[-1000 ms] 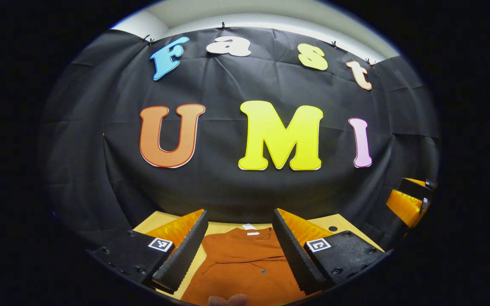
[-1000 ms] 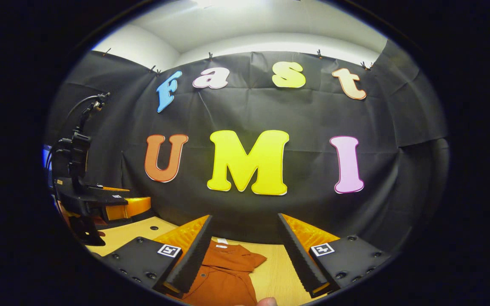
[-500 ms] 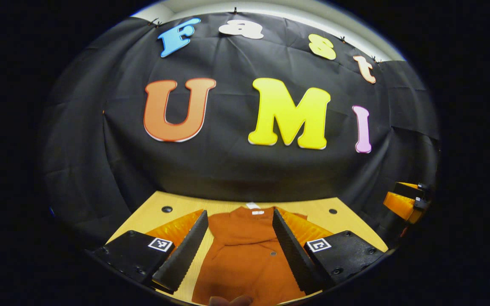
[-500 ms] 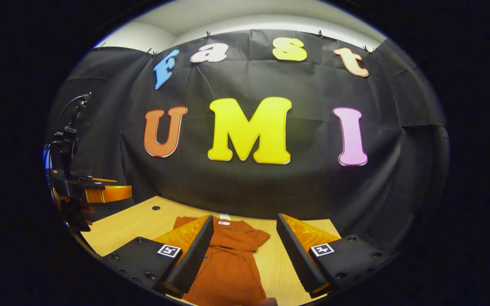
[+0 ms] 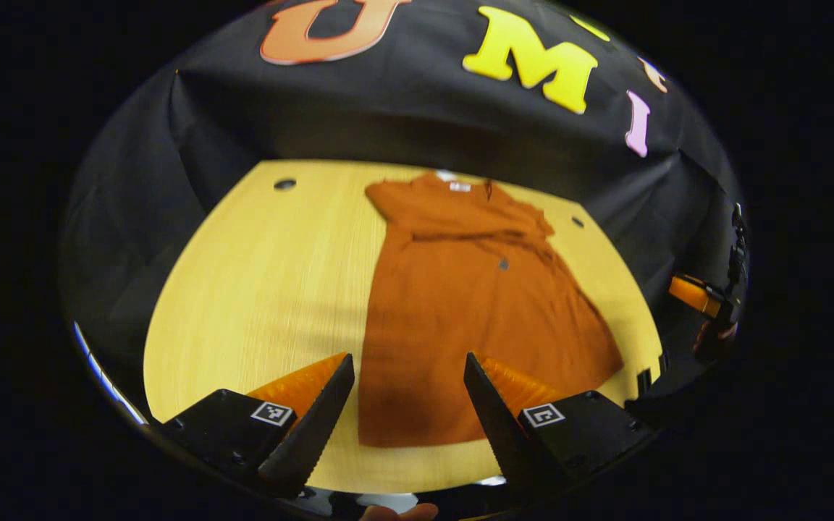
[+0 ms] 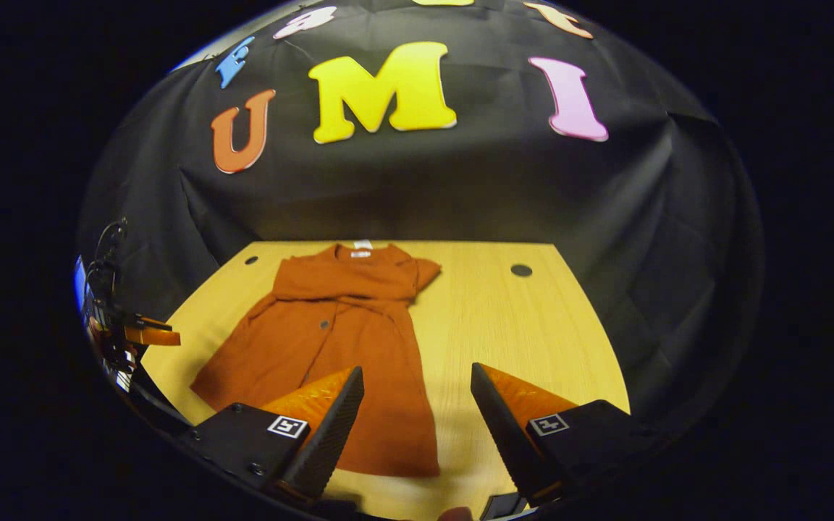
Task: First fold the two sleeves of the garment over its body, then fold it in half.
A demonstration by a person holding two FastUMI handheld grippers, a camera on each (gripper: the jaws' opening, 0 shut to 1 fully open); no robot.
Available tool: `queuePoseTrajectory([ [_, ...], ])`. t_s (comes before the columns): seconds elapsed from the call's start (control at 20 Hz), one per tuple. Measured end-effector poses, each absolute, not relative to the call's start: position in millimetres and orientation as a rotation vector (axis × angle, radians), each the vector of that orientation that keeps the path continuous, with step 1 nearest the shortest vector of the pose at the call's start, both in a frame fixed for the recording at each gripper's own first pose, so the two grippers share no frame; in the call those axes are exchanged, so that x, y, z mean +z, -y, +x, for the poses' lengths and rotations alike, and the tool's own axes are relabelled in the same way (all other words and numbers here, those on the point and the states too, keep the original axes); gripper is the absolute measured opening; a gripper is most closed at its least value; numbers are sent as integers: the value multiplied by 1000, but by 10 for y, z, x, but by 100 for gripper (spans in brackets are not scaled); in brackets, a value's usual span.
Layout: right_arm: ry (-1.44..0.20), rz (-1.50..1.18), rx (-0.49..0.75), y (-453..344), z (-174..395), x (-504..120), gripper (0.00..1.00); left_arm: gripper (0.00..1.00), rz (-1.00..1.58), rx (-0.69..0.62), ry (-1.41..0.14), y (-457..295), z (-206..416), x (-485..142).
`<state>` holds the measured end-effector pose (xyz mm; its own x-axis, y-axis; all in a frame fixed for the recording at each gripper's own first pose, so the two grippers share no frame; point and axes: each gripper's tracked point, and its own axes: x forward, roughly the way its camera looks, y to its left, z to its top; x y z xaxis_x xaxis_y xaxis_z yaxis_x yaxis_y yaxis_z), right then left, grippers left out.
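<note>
Garment (image 5: 475,304) flat on table (image 5: 258,275), neck label unreadable; both grippers gaping, empty.

Bare table (image 5: 258,289) either side of the flat garment (image 5: 468,304), black cloth wall (image 6: 424,188) behind.

In the left gripper view, the right tool (image 5: 703,300) was cut off at the edge, its jaw state indeterminable. In the right gripper view, the left tool (image 6: 143,337) appeared small and partly cropped. The garment's (image 6: 344,340) near hem lay partly behind a finger (image 6: 326,434).
</note>
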<state>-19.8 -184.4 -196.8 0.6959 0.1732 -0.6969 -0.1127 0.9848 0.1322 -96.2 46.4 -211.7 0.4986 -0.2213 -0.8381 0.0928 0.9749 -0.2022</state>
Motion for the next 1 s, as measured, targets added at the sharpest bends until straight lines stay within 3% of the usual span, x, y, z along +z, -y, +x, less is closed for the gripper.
queuePoseTrajectory([
  [0.35,-1018,56,138,1838,-624,-2962,94,99,-267,-212,-1149,-448,-1390,-2690],
  [0.4,-1040,44,143,1831,-663,-3025,94,88,-277,-224,-1139,-414,-1362,-2650],
  [0.45,-1053,35,144,1842,-683,-3082,94,95,-280,-210,-1148,-428,-1390,-2693],
  [0.5,-1066,37,145,1810,-710,-3151,94,86,-289,-204,-1144,-399,-1369,-2692],
  [0.55,-1080,41,146,1776,-744,-3230,94,97,-299,-209,-1149,-351,-1379,-2680],
  [0.9,-1118,-15,131,1605,-811,-3370,98,98,-340,-212,-1155,7,-1402,-2675],
  [0.95,-1119,-12,137,1543,-803,-3379,96,97,-323,-201,-1166,1,-1414,-2700],
  [1.0,-1120,-10,141,1501,-804,-3384,84,94,-321,-204,-1166,31,-1400,-2691],
])
